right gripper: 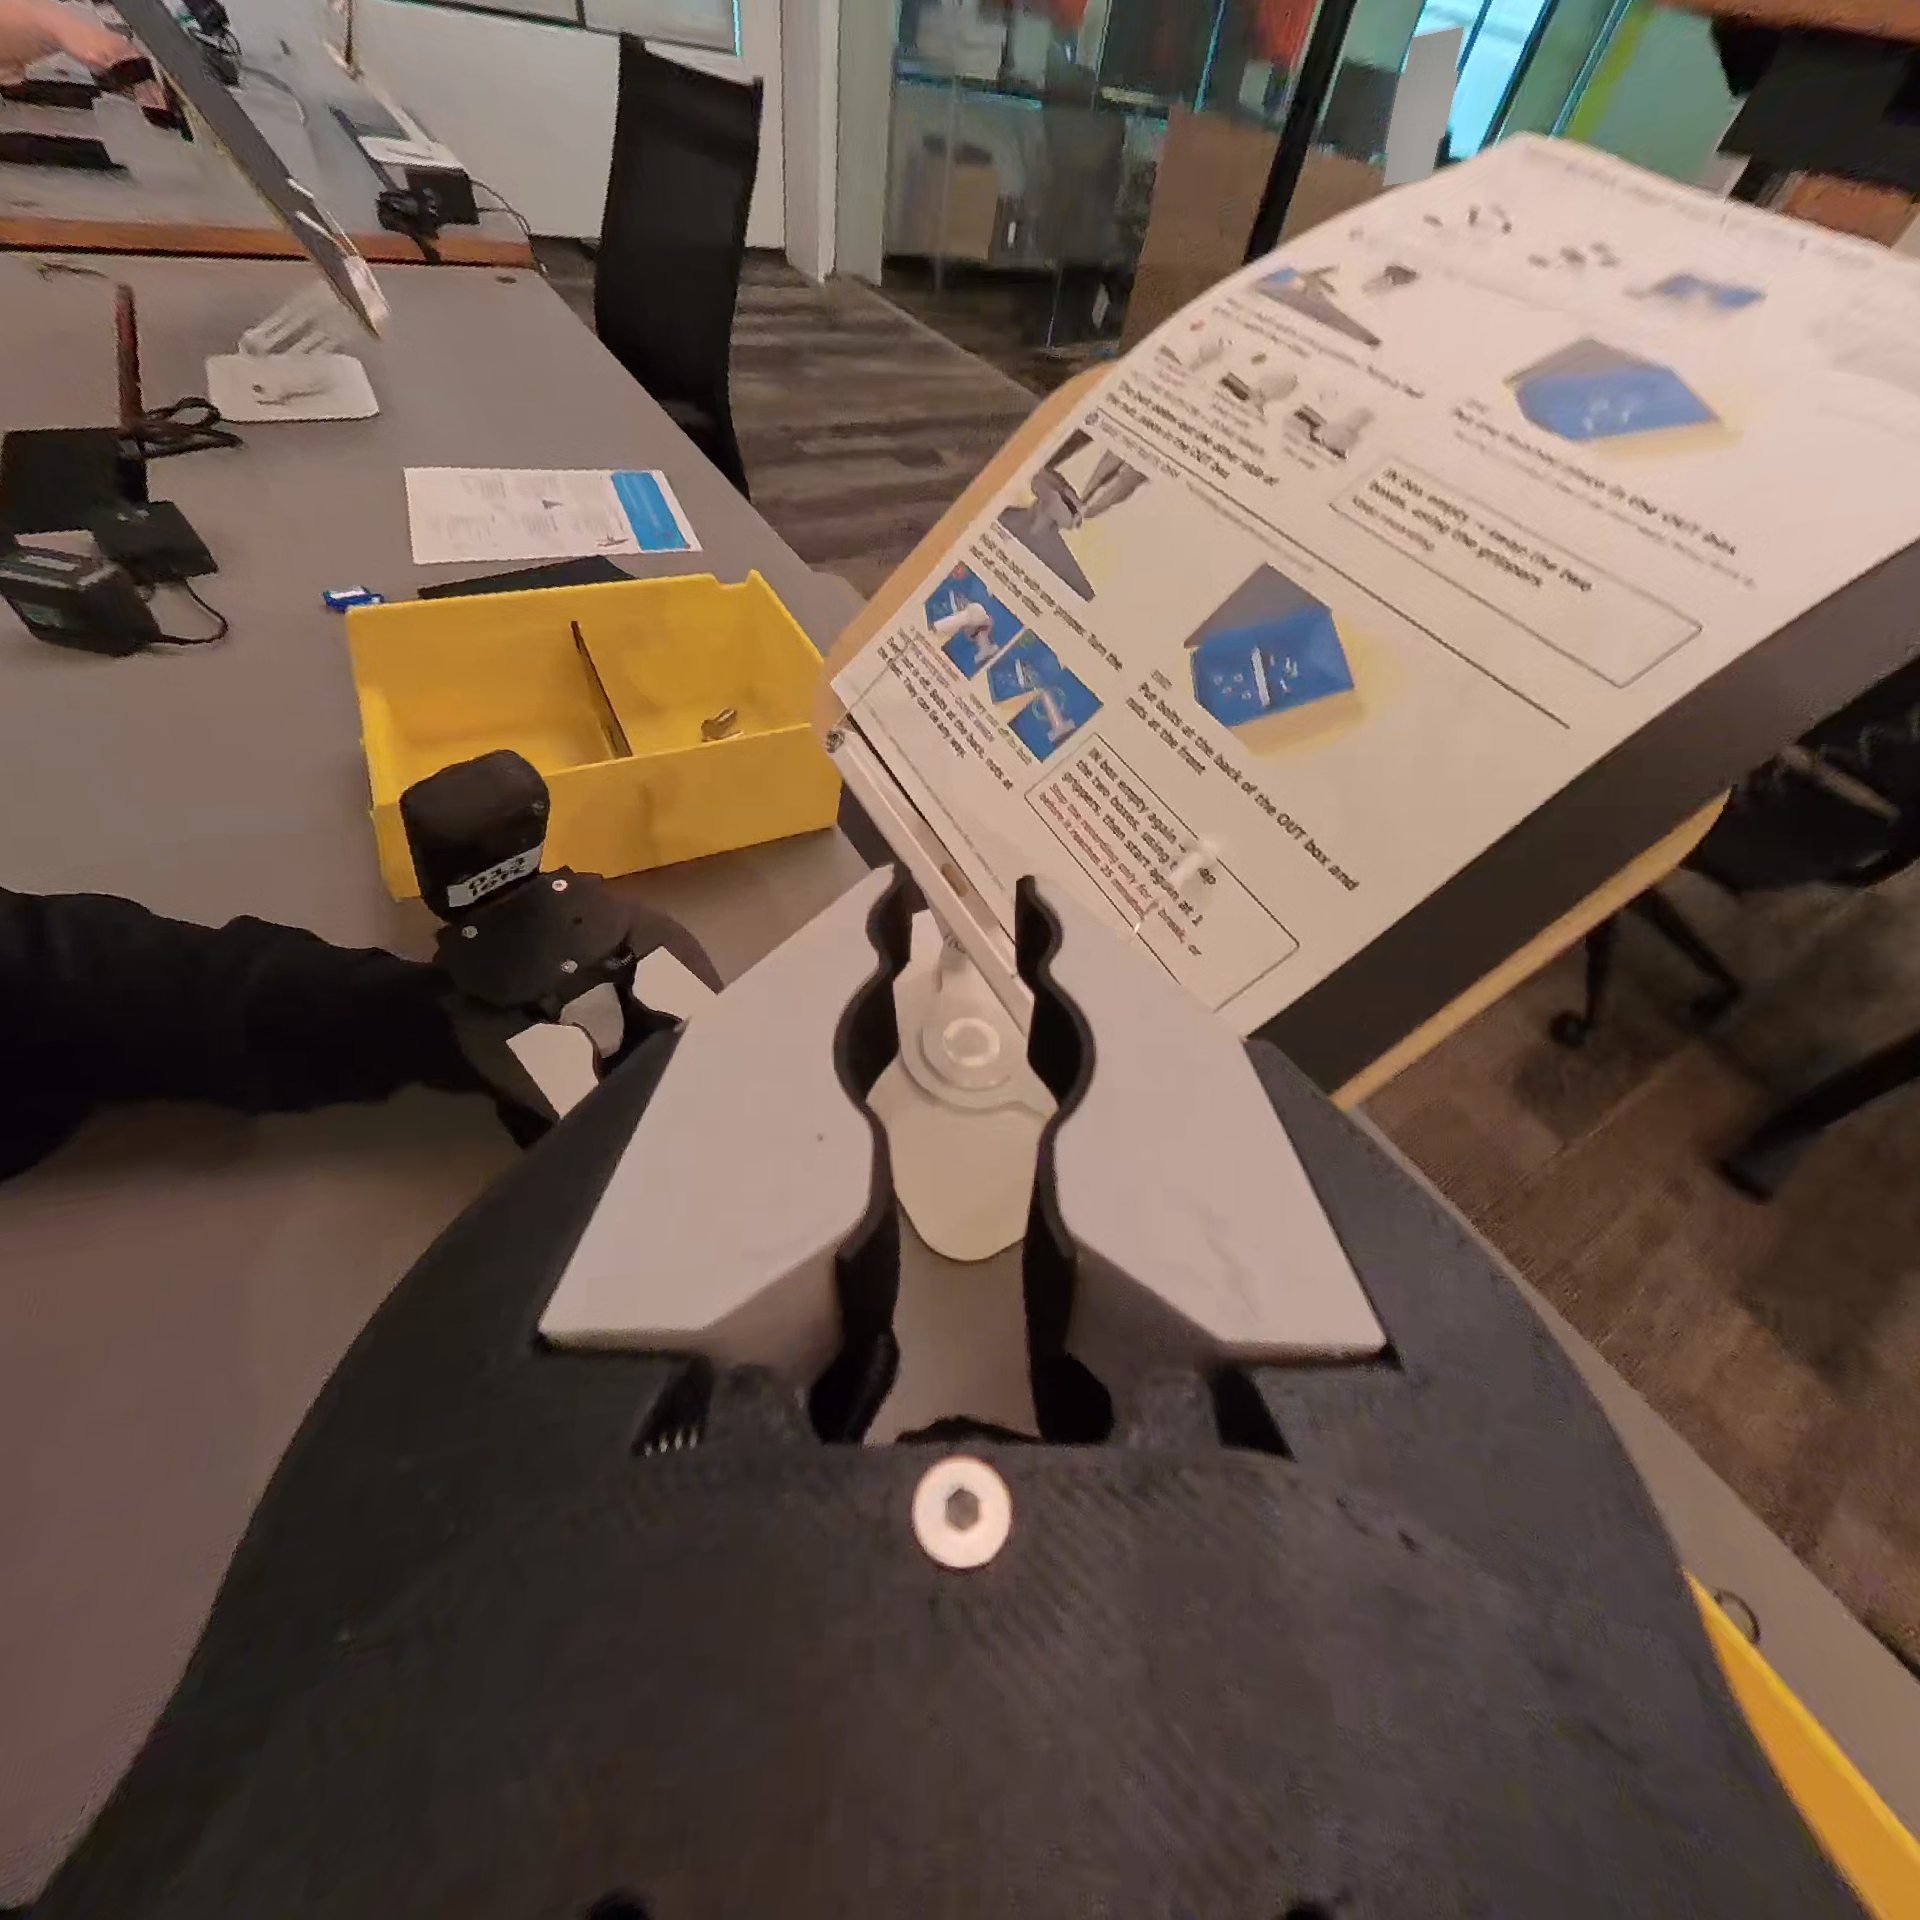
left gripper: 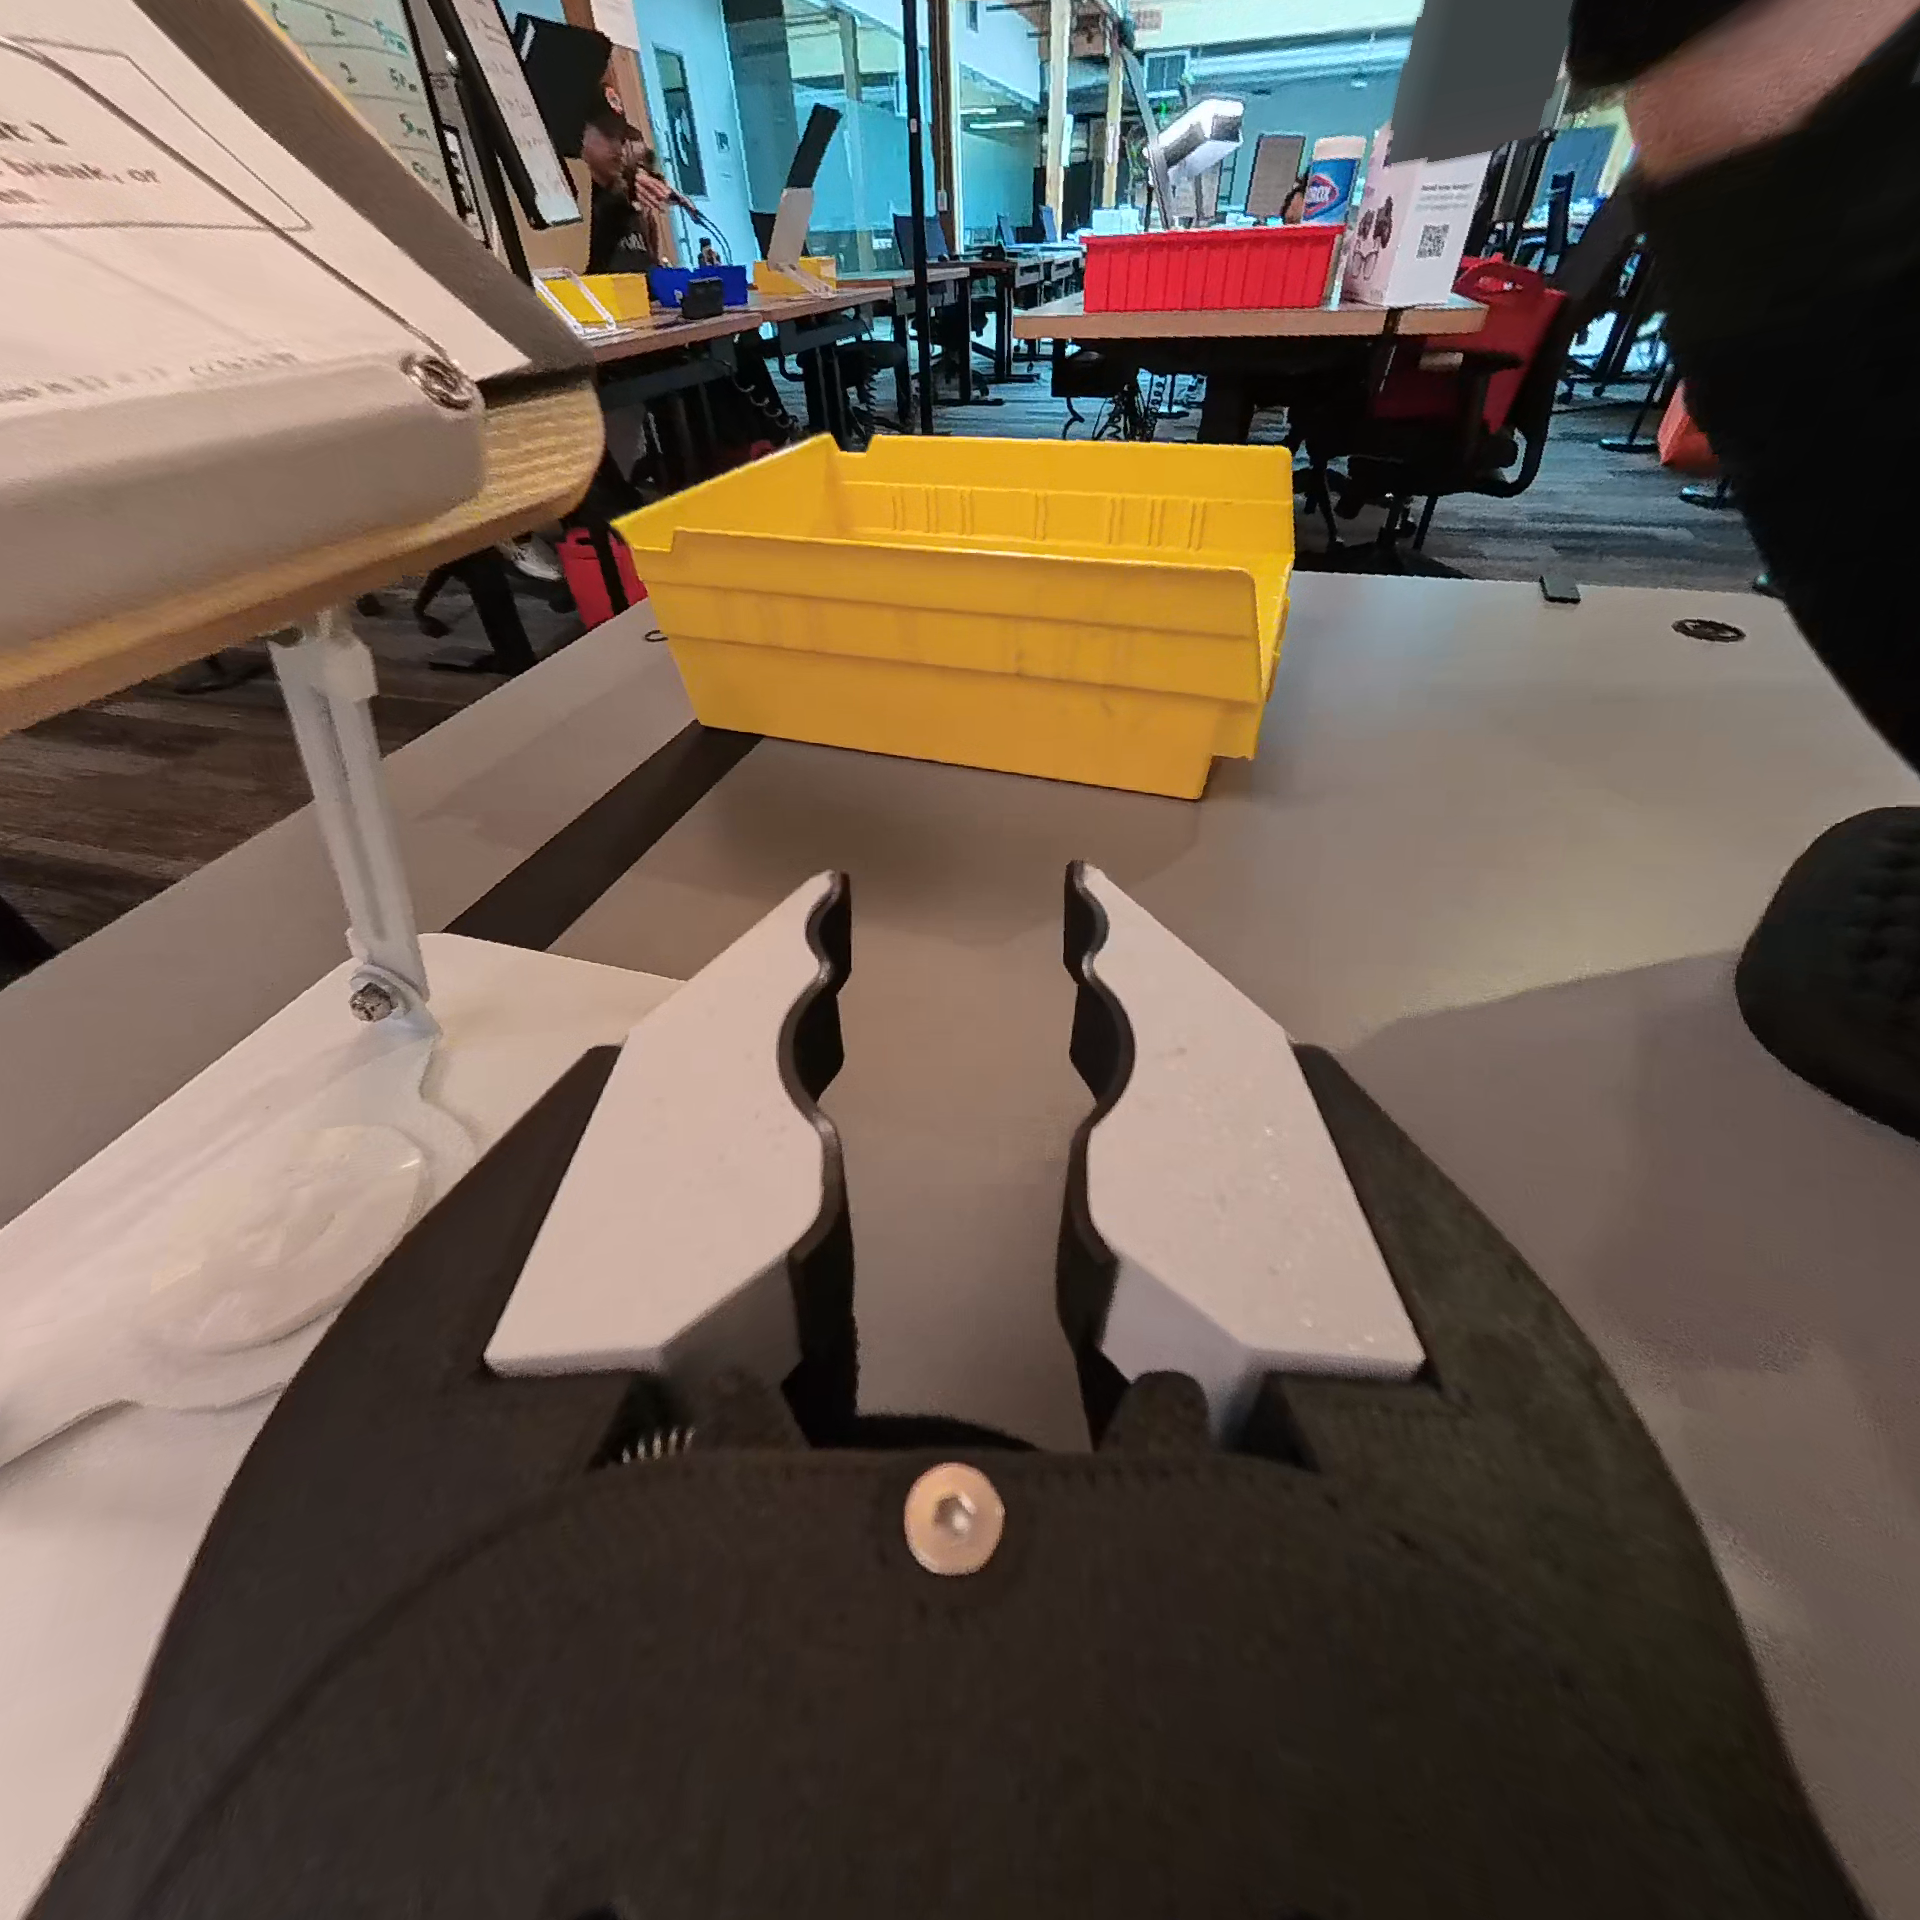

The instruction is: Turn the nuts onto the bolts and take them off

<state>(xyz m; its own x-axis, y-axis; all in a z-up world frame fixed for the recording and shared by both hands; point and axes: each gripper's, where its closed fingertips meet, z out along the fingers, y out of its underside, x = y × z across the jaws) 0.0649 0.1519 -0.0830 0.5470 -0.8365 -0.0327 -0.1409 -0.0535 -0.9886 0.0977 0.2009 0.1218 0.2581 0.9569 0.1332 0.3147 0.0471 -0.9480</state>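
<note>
A yellow bin [right gripper: 499, 831] with a black divider stands on the grey table. One small metal bolt or nut [right gripper: 719, 722] lies in its right compartment. The same bin [left gripper: 966, 634] shows ahead in the left wrist view, its contents hidden by its wall. My left gripper [left gripper: 954, 894] is open and empty, low over the table and short of the bin. It also shows in the right wrist view [right gripper: 566, 1023], held by a black-sleeved arm. My right gripper [right gripper: 958, 904] is open and empty, with a narrower gap, pointing at the white base of a sign stand.
A tilted instruction sheet on a white stand [right gripper: 1351, 582] overhangs the table's corner; its board [left gripper: 239, 416] and base [left gripper: 260, 1226] sit left of my left gripper. A yellow edge [right gripper: 1808, 1766] shows at lower right. A paper sheet [right gripper: 540, 514] and black devices [right gripper: 83, 603] lie behind the bin. The tips of one gripper are about 20 cm away from the tips of the other.
</note>
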